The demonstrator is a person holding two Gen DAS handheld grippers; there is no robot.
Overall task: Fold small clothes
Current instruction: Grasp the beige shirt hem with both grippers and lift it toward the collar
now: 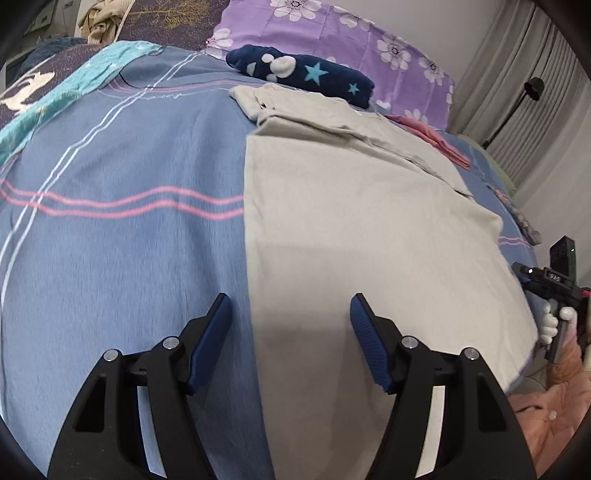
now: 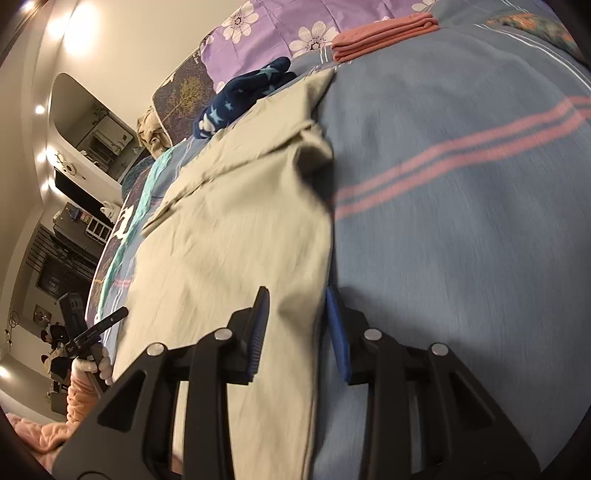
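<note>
A: Garments on the blue striped bedsheet (image 1: 122, 236), counted: one large pale grey-beige cotton garment (image 1: 351, 221) spread flat, one folded salmon-pink cloth (image 2: 384, 35), one rolled navy fleece piece with white and teal stars (image 1: 306, 74).

B: Agreed, three. The pale garment lies mid-bed, its left edge straight, a folded-over flap at the far end near the navy roll. The pink cloth sits beyond it, just before the one purple flowered pillow (image 1: 332, 33).

A: Grippers, two. Left gripper (image 1: 290, 314): jaws wide apart, hovering above the garment's near left edge; one blue pad (image 1: 210, 339) over bedsheet, the other over fabric. Nothing between them.

B: Right gripper (image 2: 297, 325): its two blue pads stand either side of the garment's right edge, a fold of fabric running between them. Jaws partly apart. Whether they pinch the fabric, I cannot tell; the frame is blurred there.

A: One teal patterned cloth strip (image 1: 55, 107) lies along the bed's far left side.
</note>
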